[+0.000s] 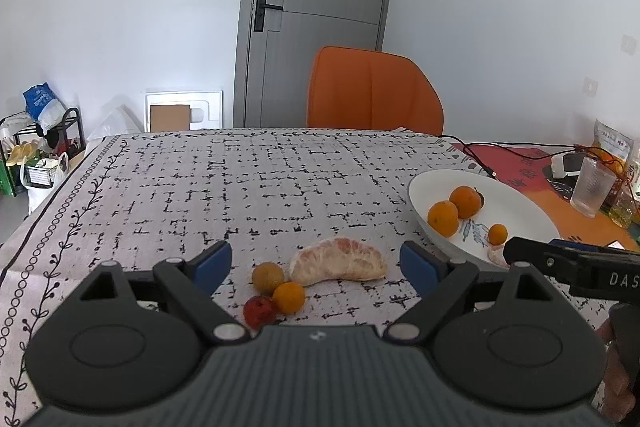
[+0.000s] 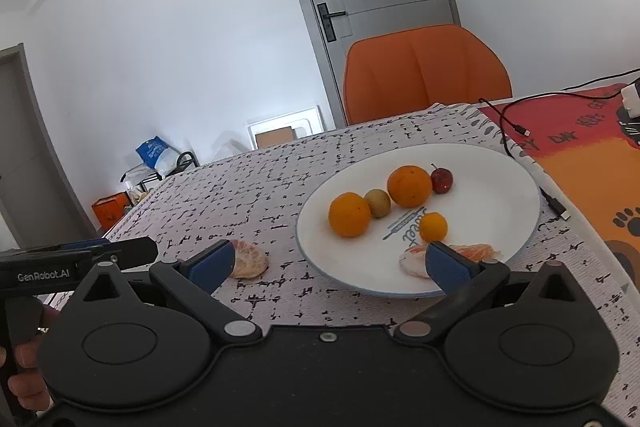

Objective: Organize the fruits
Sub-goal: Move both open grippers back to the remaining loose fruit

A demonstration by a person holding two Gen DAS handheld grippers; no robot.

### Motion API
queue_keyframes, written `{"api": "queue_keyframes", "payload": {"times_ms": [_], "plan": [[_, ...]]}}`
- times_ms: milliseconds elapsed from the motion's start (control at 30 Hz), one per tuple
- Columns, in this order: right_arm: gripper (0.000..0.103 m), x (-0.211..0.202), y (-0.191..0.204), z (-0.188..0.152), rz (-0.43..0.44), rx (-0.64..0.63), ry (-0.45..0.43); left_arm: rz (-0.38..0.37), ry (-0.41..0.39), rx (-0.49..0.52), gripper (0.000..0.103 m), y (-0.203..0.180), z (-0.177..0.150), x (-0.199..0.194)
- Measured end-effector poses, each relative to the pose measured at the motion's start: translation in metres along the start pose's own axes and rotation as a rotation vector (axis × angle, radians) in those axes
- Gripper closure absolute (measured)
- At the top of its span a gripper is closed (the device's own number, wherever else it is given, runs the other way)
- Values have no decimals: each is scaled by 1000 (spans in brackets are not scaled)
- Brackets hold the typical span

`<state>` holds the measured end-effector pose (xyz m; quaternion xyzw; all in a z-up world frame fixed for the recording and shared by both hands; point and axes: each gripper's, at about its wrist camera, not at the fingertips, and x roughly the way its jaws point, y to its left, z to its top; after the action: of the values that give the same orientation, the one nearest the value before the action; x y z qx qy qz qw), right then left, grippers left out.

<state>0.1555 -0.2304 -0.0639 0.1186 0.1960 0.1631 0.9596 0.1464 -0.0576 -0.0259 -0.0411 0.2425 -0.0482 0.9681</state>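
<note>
My left gripper (image 1: 316, 263) stands open low over the patterned tablecloth. Between its blue pads lies a peeled citrus half (image 1: 338, 259), untouched. Nearer the camera sit a yellowish fruit (image 1: 267, 277), a small orange (image 1: 289, 297) and a red fruit (image 1: 260, 311). My right gripper (image 2: 329, 264) is open at the near rim of the white plate (image 2: 480, 167). The plate holds two oranges (image 2: 349, 214), a greenish-brown fruit (image 2: 378, 203), a red fruit (image 2: 441, 180), a small orange (image 2: 433, 227) and peeled segments (image 2: 416, 261) by the right pad. Nothing is gripped.
An orange chair (image 1: 374, 89) stands at the table's far edge before a grey door. Right of the plate lie a red-orange mat (image 2: 580, 155), black cables (image 2: 508, 131) and a ribbed glass (image 1: 592, 187). Bags and a rack (image 1: 40, 147) sit on the floor at left.
</note>
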Motion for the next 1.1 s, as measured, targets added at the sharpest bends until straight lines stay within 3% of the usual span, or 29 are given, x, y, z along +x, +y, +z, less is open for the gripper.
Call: {"api": "queue_keyframes", "payload": {"times_ms": [267,867,933,1033,1100], "plan": [[0,3,10,-5,14,-9,16,-2,-7,-8,6,8,-6,-5],[0,12,31,-14,74,-69,43,20,53,-49,8,25,-27,7],[1,14,33,-14,85,-72,42,18,53,-58,11,27,-29,8],[3,17,35,-13,97,-73,46,19,61,-65,24,30,-31,13],[5,19,36,-12,106,-76,50,15,71,-81,39,33,-31,17]]}}
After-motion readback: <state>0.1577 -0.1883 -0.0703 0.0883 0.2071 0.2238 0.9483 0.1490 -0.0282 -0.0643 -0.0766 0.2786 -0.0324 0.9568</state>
